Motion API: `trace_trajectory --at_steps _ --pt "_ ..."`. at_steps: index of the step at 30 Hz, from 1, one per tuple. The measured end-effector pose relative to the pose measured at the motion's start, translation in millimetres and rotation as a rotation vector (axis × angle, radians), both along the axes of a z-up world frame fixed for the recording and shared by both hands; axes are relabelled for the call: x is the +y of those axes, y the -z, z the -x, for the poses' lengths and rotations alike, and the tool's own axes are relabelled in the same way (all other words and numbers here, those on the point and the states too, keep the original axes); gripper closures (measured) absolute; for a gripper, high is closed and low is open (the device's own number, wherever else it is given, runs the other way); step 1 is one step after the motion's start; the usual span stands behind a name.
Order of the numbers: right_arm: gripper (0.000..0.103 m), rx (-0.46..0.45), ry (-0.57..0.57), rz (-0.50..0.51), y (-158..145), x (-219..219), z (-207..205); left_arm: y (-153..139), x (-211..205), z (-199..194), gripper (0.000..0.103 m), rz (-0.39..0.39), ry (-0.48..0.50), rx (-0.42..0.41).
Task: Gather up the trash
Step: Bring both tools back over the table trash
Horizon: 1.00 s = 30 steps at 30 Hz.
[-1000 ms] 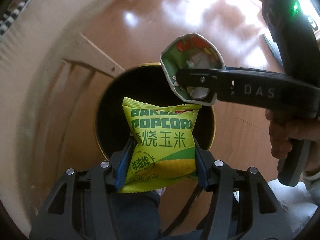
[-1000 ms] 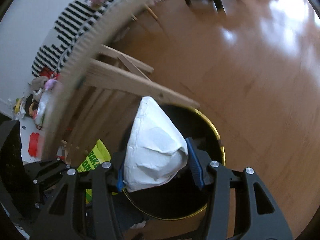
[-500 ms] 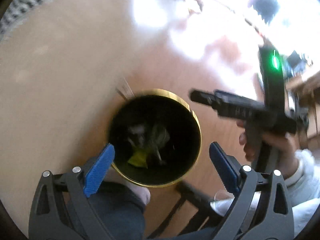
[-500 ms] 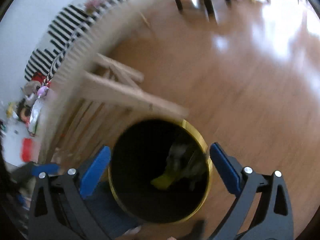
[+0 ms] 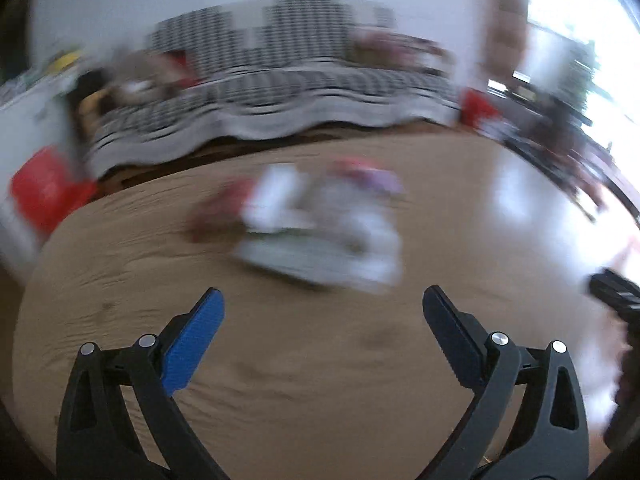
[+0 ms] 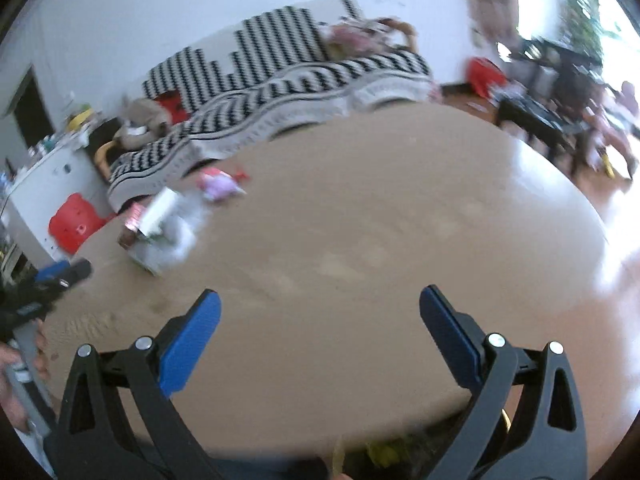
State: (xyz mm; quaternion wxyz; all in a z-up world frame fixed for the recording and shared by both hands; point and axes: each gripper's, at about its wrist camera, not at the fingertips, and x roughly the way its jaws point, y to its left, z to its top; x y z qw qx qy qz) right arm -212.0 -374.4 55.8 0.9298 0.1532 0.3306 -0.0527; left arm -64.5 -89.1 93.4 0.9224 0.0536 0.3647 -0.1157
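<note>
I see both the left gripper and right gripper spread wide, now empty. The popcorn bag and white wrapper are gone; blurred trash lies on the table.

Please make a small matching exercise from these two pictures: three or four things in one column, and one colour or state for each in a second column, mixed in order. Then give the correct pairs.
Things:
1. left gripper
2. sofa cover
3. plastic stool
4. table

Colours or states:
A. red
B. light brown, wood grain
C. jaws wide open, nothing between them
D. black and white pattern

Pairs: 1-C, 2-D, 3-A, 4-B
</note>
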Motion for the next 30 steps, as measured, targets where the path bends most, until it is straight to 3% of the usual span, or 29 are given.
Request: trace_trajectory --at_steps 2,6,8,12,16,18,20,30 --pt "0.007 -0.013 -0.02 0.024 -11.5 28.9 -42.4 16.1 36.3 -37.4 0.007 -0.005 -0.098 0.03" --pt "0.007 0.021 -0.072 0.064 -10.3 90.4 -127.5 44.0 79.3 -87.1 0.007 0.011 -0.155 0.11" --pt "0.007 0.059 -0.101 0.107 0.6 113.2 -159.6 50.5 80.2 -103.7 0.007 0.022 -0.155 0.141" --pt "0.007 0.137 -0.169 0.176 24.8 142.8 -205.4 46.5 73.1 -130.9 0.007 -0.001 -0.119 0.092" --pt "0.007 0.176 -0.179 0.186 44.0 147.4 -219.4 62.9 52.1 -167.9 0.007 -0.05 -0.079 0.095" --pt "0.007 0.19 -0.181 0.189 51.5 149.2 -224.4 68.9 48.8 -176.9 0.007 -0.096 -0.095 0.09" --pt "0.007 0.192 -0.172 0.183 55.7 148.0 -228.5 69.8 55.2 -180.8 0.007 -0.093 -0.128 0.094" --pt "0.007 0.179 -0.163 0.198 58.1 135.9 -222.3 64.9 121.0 -148.9 0.007 -0.071 -0.24 0.116"
